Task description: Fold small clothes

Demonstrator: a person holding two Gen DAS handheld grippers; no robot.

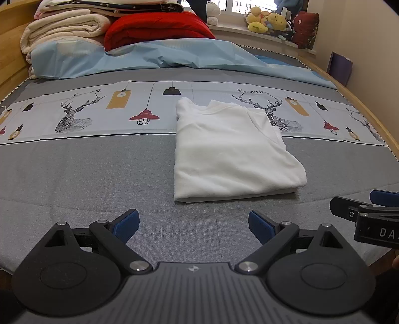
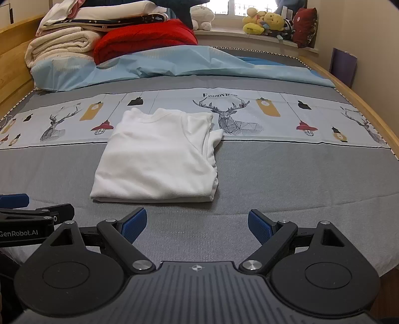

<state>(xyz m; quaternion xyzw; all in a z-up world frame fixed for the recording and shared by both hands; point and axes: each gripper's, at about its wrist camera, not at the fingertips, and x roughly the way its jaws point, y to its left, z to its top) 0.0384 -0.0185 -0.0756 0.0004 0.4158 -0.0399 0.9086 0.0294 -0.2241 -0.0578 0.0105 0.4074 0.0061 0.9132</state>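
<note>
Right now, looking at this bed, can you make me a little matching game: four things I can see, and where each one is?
Things:
1. white shirt
2. red quilt
3. yellow plush toys
4. left gripper

Places:
A. on the window sill
B. open, above bare grey bedsheet
C. folded, mid-bed, its far end on the deer-print band
D. at the head of the bed, beside cream blankets

Pairs: 1-C, 2-D, 3-A, 4-B
</note>
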